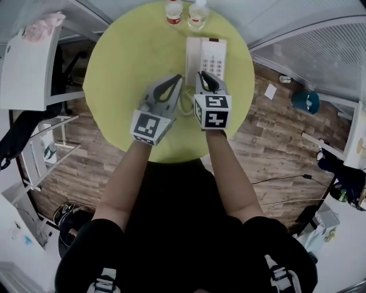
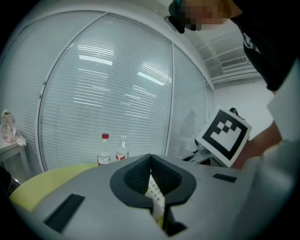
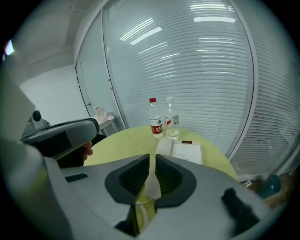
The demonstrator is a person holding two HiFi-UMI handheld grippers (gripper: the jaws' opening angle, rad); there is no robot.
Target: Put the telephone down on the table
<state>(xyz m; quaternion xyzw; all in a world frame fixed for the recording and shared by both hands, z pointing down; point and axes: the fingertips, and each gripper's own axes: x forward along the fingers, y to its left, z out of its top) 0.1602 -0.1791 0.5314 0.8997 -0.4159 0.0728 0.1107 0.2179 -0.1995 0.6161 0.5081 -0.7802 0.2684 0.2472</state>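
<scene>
A white telephone lies on the round yellow-green table, handset on its left side, keypad to the right. Its coiled cord trails toward me. My left gripper hovers just left of the phone's near end, jaws shut tip to tip on nothing. My right gripper is over the phone's near end, jaws shut with only a slit between them. In the right gripper view the telephone lies flat beyond the right gripper. Through the slit of the left gripper, a strip of the keypad shows.
Two bottles stand at the table's far edge, one red-capped, one clear. A white counter is off to the left. Wooden floor surrounds the table; window blinds run behind it.
</scene>
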